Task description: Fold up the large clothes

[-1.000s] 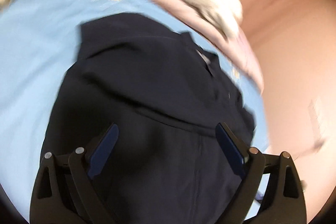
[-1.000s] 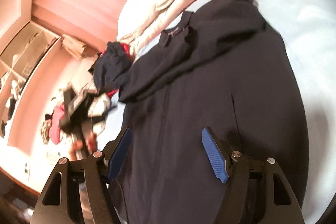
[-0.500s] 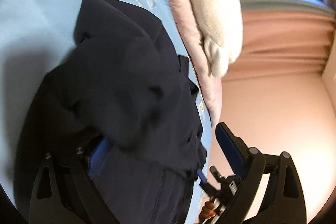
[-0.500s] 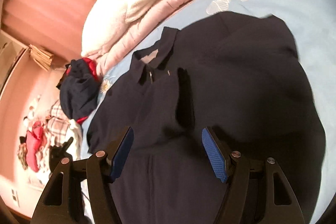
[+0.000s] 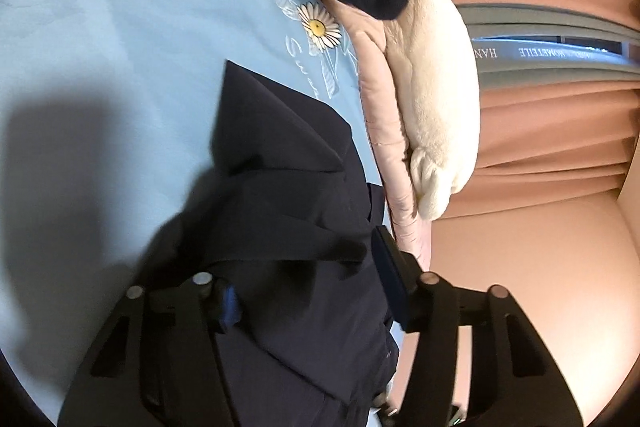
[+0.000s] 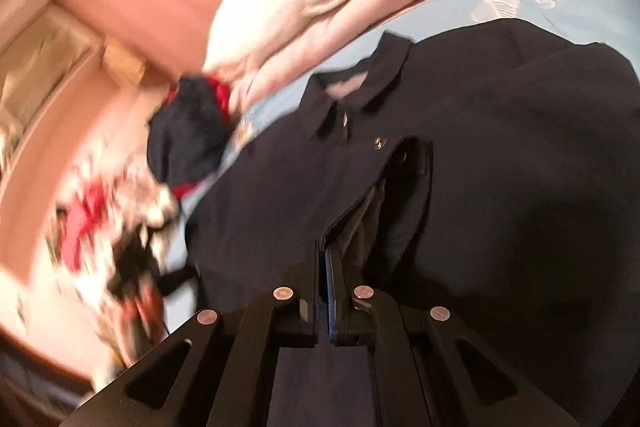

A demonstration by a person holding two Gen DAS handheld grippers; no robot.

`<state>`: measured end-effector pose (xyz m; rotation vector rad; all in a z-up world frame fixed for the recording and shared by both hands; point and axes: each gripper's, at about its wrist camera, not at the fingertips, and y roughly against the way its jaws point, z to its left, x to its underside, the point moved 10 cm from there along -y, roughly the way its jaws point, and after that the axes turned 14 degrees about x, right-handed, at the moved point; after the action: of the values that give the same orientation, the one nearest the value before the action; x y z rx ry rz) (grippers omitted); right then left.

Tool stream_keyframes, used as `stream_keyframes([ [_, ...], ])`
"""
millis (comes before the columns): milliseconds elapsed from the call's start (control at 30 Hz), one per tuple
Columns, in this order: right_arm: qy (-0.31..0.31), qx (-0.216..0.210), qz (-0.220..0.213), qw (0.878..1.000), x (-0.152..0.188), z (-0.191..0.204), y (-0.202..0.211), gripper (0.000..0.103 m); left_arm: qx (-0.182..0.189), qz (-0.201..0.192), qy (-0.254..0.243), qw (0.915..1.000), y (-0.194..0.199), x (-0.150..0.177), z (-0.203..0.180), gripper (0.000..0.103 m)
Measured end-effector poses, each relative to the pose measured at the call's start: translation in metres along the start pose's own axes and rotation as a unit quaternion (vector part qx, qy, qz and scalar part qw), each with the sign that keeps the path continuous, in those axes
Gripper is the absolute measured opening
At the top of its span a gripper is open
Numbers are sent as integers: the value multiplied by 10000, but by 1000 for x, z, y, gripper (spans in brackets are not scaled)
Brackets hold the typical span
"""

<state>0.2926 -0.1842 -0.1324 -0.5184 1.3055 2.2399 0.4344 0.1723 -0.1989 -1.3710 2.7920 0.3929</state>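
A dark navy collared jacket (image 5: 280,187) lies spread on the light blue bedsheet (image 5: 100,47). My left gripper (image 5: 304,267) sits low at the jacket's edge next to the pink quilt. Its jaws are closing with a bulge of jacket fabric between them, and the cloth hides most of the left finger. In the right wrist view the jacket (image 6: 500,147) shows its collar and snaps. My right gripper (image 6: 326,259) is shut on the jacket's front opening edge, below the collar, and the lining shows where the flap lifts.
A pink quilt (image 5: 380,107) and a cream blanket (image 5: 440,107) run along the bed's far side. A bunched navy and red garment (image 6: 188,131) lies beside the collar. A blurred pile of clothes (image 6: 100,219) sits off the bed. Pink curtains hang behind.
My left gripper rolled and sank onto the jacket's edge, and its jaws narrowed around the fabric. My right gripper slid across toward the collar and closed on the front edge.
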Motion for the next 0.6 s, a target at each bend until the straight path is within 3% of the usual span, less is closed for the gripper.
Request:
stream_keyframes([
  [133, 288, 486, 572, 9968, 50, -23, -9, 4, -132, 204, 111, 9996, 9, 9, 15, 44],
  [233, 411, 606, 600, 9955, 64, -27, -5, 4, -245, 441, 324, 9982, 20, 14, 24, 46],
  [300, 340, 590, 708, 9952, 67, -29, 0, 4, -347, 575, 173, 9976, 33, 15, 20, 46],
  [333, 316, 574, 786, 9948, 69, -29, 3, 6, -541, 657, 7, 9964, 42, 15, 19, 53],
  [367, 312, 561, 827, 9945, 67, -29, 6, 10, -818, 646, -172, 9944, 51, 13, 19, 68],
  [400, 324, 563, 824, 9945, 67, -30, 13, 19, -1051, 587, -371, 9920, 61, 9, 18, 75],
  [433, 337, 594, 788, 9945, 66, -29, 16, 26, -1111, 535, -505, 9911, 66, 5, 15, 76],
  [500, 289, 585, 637, 9958, 59, -27, 24, 51, -1190, 490, -822, 9883, 73, -2, 4, 76],
  [600, 17, 489, 320, 9983, 35, -28, 31, 53, -1450, 520, -1598, 9751, 65, -8, -19, 76],
])
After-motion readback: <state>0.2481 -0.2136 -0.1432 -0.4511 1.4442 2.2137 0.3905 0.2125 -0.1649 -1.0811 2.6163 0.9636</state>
